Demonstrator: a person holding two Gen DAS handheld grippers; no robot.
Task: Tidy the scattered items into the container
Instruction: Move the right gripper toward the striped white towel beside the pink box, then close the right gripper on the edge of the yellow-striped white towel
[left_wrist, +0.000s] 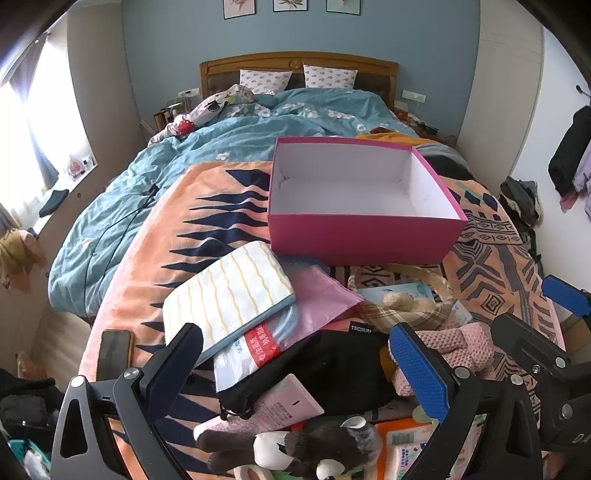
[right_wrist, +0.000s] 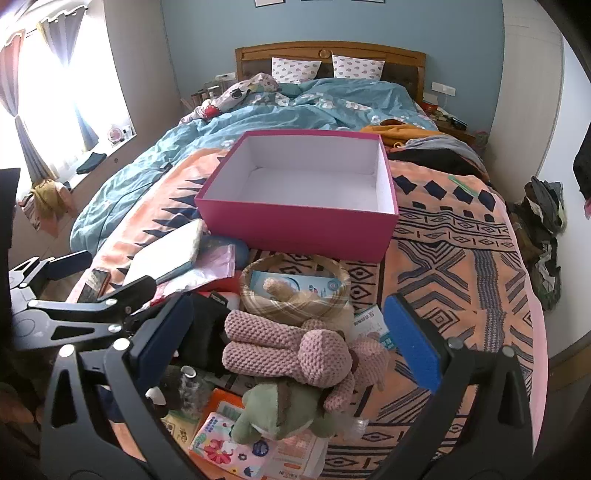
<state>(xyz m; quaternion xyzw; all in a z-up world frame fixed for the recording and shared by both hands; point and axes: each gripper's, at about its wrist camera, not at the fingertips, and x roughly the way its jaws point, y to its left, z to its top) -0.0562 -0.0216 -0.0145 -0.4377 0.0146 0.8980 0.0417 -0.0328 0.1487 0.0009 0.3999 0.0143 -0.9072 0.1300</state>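
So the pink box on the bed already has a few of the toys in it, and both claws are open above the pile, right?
Not quite. The pink box is empty: the right wrist view shows only its bare white inside. The toys, such as the pink knitted toy, lie in the pile in front of it. The rest holds: the left claw and the right claw are both open above the pile.

A home bedroom — bed (left_wrist: 258, 122), pillows (left_wrist: 264, 80), headboard (left_wrist: 299, 61).
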